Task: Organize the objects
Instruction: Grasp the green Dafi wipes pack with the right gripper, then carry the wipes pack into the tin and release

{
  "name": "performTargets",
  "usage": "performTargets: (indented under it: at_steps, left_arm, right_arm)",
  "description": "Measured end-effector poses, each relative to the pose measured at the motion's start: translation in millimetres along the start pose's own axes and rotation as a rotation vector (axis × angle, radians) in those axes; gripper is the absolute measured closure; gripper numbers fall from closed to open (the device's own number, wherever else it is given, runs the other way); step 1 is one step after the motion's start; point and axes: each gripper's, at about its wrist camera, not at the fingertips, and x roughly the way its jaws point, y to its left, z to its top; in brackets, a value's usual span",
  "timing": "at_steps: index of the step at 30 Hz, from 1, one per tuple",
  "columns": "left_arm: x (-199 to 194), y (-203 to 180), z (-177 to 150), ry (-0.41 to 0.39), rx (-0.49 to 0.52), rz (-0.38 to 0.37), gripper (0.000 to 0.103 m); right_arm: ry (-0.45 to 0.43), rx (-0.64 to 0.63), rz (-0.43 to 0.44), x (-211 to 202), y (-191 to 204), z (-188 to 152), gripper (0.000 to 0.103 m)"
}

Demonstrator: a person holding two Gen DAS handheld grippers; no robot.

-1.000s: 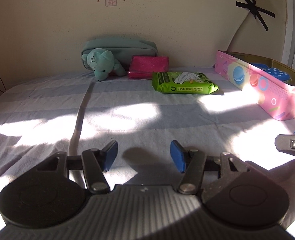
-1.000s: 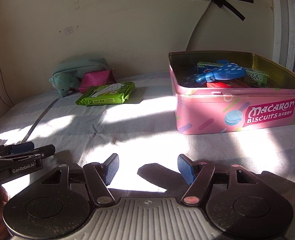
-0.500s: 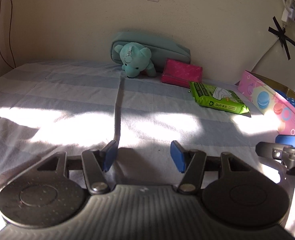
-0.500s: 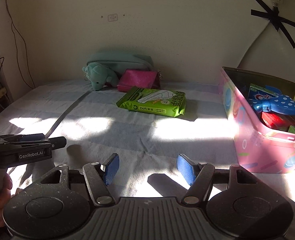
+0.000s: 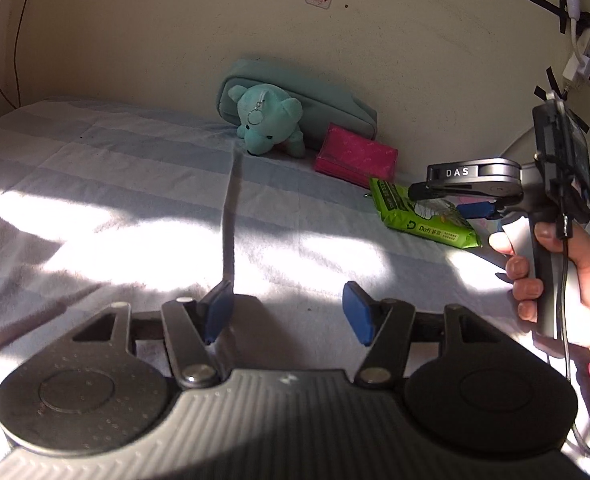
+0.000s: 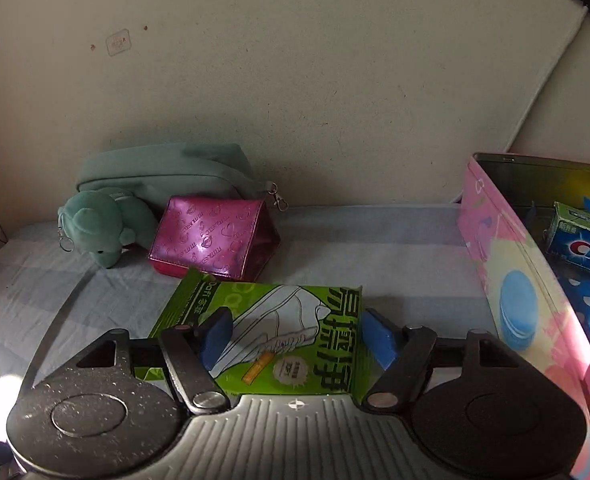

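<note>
Hovering with right claw spread wide over green wipes pack lying on the bed, beside pink tin; left claw wide apart, empty, above sunlit sheet.

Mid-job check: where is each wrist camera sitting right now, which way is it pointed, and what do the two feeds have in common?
Left wrist: sits behind the open left tongs, low over the striped sheet, facing the back wall; the right hand gripping the right tongs shows at its right.
Right wrist: sits behind the open right tongs, just above the green wipes pack, facing the wall, with the pink tin at right; no hand visible.
Shared: green wipes pack, teal bear, magenta pouch.
</note>
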Motion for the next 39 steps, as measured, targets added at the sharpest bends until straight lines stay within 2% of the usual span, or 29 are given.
performTargets:
  at_steps: [2, 5, 10, 14, 17, 20, 23, 25, 26, 28, 29, 30, 32, 34, 36, 39]
  left_arm:
    - [-1.5, 2.2, 0.5, -0.01, -0.013, -0.003, 0.04]
    - [-5.5, 6.1, 2.8, -0.047, -0.035, 0.008, 0.04]
    - [-16.6, 11.3, 4.7, -0.113, -0.059, 0.01, 0.039]
    - [-15.9, 14.4, 5.1, -0.092, -0.085, -0.071, 0.039]
    - [-13.4, 14.5, 4.6, -0.068, -0.096, -0.124, 0.039]
    - [-11.6, 12.2, 2.4, -0.045, -0.095, -0.172, 0.039]
    - [-4.4, 6.7, -1.5, 0.015, -0.074, -0.227, 0.041]
    - [1.9, 2.0, -3.9, 0.061, -0.05, -0.248, 0.051]
    - [2.6, -0.6, -5.1, 0.061, -0.035, -0.244, 0.052]
    - [1.8, -4.8, -7.0, 0.054, -0.01, -0.233, 0.056]
    - [0.9, -7.0, -7.7, 0.048, 0.001, -0.226, 0.057]
    - [-0.5, -9.4, -8.2, 0.041, 0.014, -0.219, 0.06]
    - [-4.3, -16.2, -9.1, 0.037, 0.019, -0.202, 0.062]
    - [-8.6, -26.3, -6.0, 0.044, 0.032, -0.196, 0.062]
    - [-14.8, -38.3, 1.4, 0.026, 0.039, -0.216, 0.062]
    - [-21.8, -71.4, 17.3, -0.018, 0.089, -0.261, 0.062]
  right_arm:
    - [0.012, -0.006, 0.017, 11.1, 1.4, 4.0, 0.029]
    - [0.022, -0.042, 0.065, 13.0, 8.9, 2.7, 0.032]
    - [0.042, -0.166, 0.244, -14.9, 34.5, -23.3, 0.034]
    - [0.045, -0.206, 0.357, -53.4, 46.6, -56.3, 0.034]
    - [0.027, -0.151, 0.401, -79.4, 40.4, -74.5, 0.029]
    - [-0.016, -0.109, 0.381, -96.4, 28.9, -88.4, 0.023]
    - [-0.008, -0.133, 0.354, -100.7, 27.1, -99.0, 0.022]
    - [0.008, -0.145, 0.342, -97.7, 29.4, -103.0, 0.022]
    - [0.001, -0.157, 0.34, -97.7, 32.7, -105.0, 0.021]
    - [0.0, -0.197, 0.345, -98.0, 39.3, -107.8, 0.03]
    - [0.001, -0.217, 0.365, -100.3, 43.1, -109.6, 0.044]
    - [0.008, -0.225, 0.387, -102.0, 46.3, -111.2, 0.052]
    - [-0.005, -0.252, 0.35, -105.8, 53.6, -114.9, 0.055]
    - [-0.011, -0.246, 0.351, -110.5, 50.9, -116.1, 0.059]
    - [-0.037, -0.242, 0.342, -120.7, 45.0, -116.2, 0.06]
    - [-0.121, -0.239, 0.312, -144.8, 28.4, -111.2, 0.06]
